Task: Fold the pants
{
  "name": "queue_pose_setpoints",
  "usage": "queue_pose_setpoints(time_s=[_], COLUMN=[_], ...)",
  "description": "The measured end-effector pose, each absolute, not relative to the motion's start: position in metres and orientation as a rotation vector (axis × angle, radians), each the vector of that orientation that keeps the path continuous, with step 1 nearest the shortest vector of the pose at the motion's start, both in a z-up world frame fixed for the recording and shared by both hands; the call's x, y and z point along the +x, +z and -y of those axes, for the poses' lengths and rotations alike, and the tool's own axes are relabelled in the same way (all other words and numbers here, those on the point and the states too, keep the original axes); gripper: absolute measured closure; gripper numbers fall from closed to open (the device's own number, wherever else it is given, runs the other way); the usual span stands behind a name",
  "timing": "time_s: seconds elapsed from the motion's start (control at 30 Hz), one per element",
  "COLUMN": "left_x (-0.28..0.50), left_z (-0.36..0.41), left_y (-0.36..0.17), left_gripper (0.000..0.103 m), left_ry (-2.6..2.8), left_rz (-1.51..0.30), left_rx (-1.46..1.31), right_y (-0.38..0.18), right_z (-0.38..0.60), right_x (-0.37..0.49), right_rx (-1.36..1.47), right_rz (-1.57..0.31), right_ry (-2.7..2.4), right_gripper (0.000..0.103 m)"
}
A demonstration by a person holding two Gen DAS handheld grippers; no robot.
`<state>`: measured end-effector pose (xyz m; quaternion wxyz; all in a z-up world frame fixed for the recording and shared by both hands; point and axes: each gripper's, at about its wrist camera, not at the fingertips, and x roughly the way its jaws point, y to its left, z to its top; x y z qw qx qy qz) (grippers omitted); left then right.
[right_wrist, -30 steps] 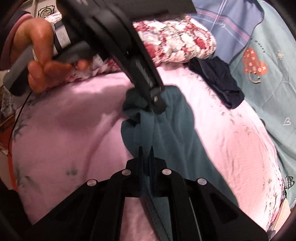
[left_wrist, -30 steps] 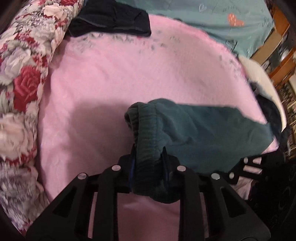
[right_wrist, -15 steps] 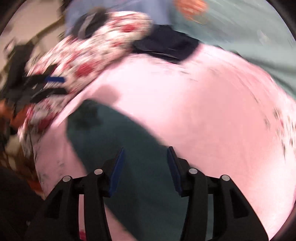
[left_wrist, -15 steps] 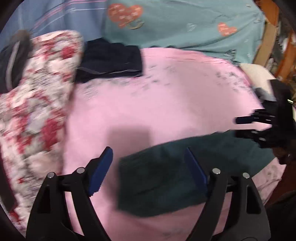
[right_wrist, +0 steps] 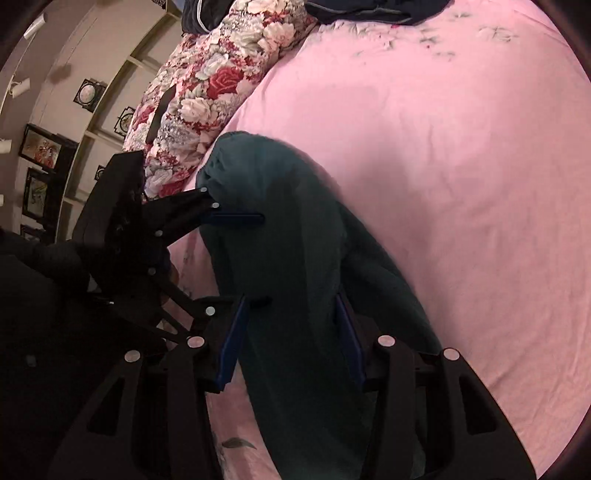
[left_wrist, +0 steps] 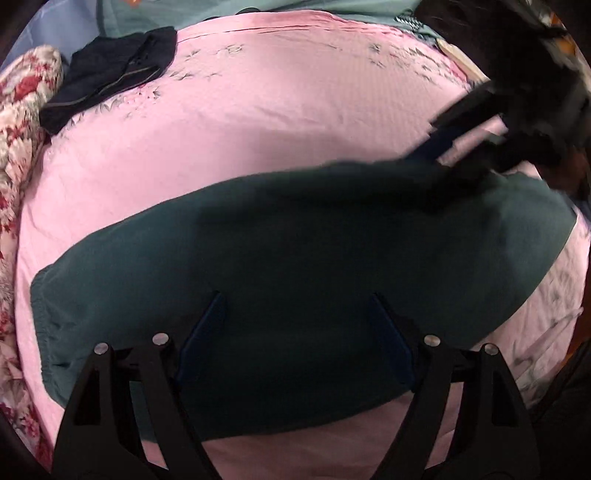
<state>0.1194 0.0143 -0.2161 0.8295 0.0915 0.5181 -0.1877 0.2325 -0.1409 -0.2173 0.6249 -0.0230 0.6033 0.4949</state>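
Dark teal fleece pants [left_wrist: 295, 251], folded into a long flat band, are lying on the pink embroidered bedsheet [left_wrist: 280, 110]. In the left wrist view the band is running from about 8 o'clock to 3 o'clock, gathered elastic waistband end at 8 o'clock, near the red-and-white floral quilt [left_wrist: 18, 122]. Fabric is looking smooth, few wrinkles, one lengthwise crease showing in the right wrist view.

Left gripper [left_wrist: 295, 332] is hovering over the middle of the pants, jaws standing wide apart, blue pads on either side of bare fabric, nothing pinched. Whether the tips are touching the cloth, can't tell.

Right gripper [right_wrist: 291, 332] is sitting over the pants [right_wrist: 288, 258] toward the other end, jaws roughly half spread, blue pads flanking the fabric strip; fabric is lying between them but not squeezed. In the left wrist view it's showing blurred at 2 o'clock [left_wrist: 439, 146], right at the far edge of the pants.

The left gripper is also showing in the right wrist view at 9 o'clock [right_wrist: 236, 254], pads spread over the waistband end.

A folded dark navy garment [left_wrist: 110, 74] is lying at 11 o'clock on the sheet, well apart from the pants, beside the quilt. Teal bedding with a heart print [left_wrist: 258, 5] is lying past the sheet at 12 o'clock. No containers in view.
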Motion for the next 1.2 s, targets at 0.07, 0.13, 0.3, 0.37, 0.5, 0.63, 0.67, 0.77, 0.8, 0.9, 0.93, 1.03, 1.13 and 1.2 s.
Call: queue_pose_setpoints(time_s=[0.07, 0.13, 0.3, 0.37, 0.5, 0.63, 0.67, 0.77, 0.8, 0.9, 0.93, 1.03, 1.13, 1.2], left_x=[0.118, 0.119, 0.116, 0.118, 0.117, 0.120, 0.119, 0.118, 0.118, 0.117, 0.116, 0.116, 0.115, 0.114], left_z=[-0.013, -0.017, -0.019, -0.017, -0.018, -0.018, -0.017, -0.017, -0.017, -0.017, -0.017, -0.016, -0.013, -0.013], left_y=[-0.218, -0.217, -0.214, -0.215, -0.215, -0.216, -0.216, -0.216, -0.217, -0.217, -0.216, -0.216, -0.216, -0.216], left_gripper=[0.022, 0.021, 0.019, 0.019, 0.019, 0.019, 0.019, 0.018, 0.018, 0.018, 0.018, 0.016, 0.014, 0.012], left_ry=[-0.388, -0.379, -0.368, -0.368, -0.369, -0.369, -0.367, -0.368, -0.368, -0.368, -0.369, -0.371, -0.374, -0.375], left_rz=[-1.095, -1.096, -1.089, -1.090, -1.089, -1.087, -1.085, -1.080, -1.077, -1.074, -1.074, -1.074, -1.073, -1.069], left_rx=[0.203, 0.195, 0.194, 0.196, 0.197, 0.198, 0.199, 0.198, 0.198, 0.198, 0.198, 0.197, 0.204, 0.204], right_y=[-0.226, -0.233, -0.249, -0.256, -0.255, -0.229, -0.223, -0.221, -0.223, -0.234, -0.231, -0.206, -0.190, -0.193], right_z=[0.142, 0.137, 0.123, 0.117, 0.108, 0.117, 0.119, 0.118, 0.119, 0.133, 0.146, 0.170, 0.169, 0.159], right_x=[0.240, 0.239, 0.245, 0.249, 0.254, 0.268, 0.270, 0.272, 0.273, 0.286, 0.290, 0.285, 0.260, 0.241], right_rx=[0.004, 0.086, 0.199, 0.300, 0.389, 0.344, 0.320, 0.268, 0.250, 0.177, 0.156, 0.144, 0.241, 0.279], right_rz=[-1.437, -1.513, -1.562, -1.582, -1.528, -1.304, -1.279, -1.286, -1.299, -1.326, -1.307, -1.235, -1.209, -1.216], right_ry=[1.144, 1.234, 1.243, 1.250, 1.248, 1.134, 1.127, 1.143, 1.140, 1.033, 0.978, 0.909, 1.007, 1.074], right_gripper=[0.055, 0.055, 0.053, 0.049, 0.045, 0.045, 0.046, 0.047, 0.047, 0.045, 0.045, 0.045, 0.045, 0.045])
